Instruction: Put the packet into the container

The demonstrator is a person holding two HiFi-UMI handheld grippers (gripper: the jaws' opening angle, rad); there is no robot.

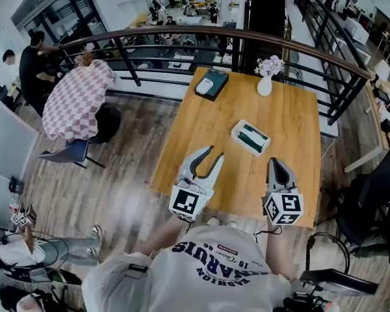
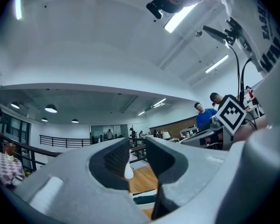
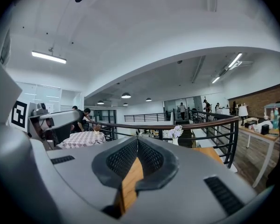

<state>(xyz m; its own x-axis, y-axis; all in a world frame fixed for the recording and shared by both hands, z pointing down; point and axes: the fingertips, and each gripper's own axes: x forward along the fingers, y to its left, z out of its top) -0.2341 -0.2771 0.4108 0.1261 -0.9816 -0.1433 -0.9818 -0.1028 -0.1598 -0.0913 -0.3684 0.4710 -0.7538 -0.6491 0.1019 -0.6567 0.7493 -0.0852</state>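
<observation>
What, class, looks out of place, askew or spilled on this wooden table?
Nothing is spilled or damaged. Only the white container looks askew: it lies diagonally to the edges of the table, a dark green item inside. The flower vase stands upright.

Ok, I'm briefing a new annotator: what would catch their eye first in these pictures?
Low in the head view, the marker-cubed left gripper stands open and the right gripper shut. Beyond them on the wooden table lies a white container, with a flower vase at the far edge.
</observation>
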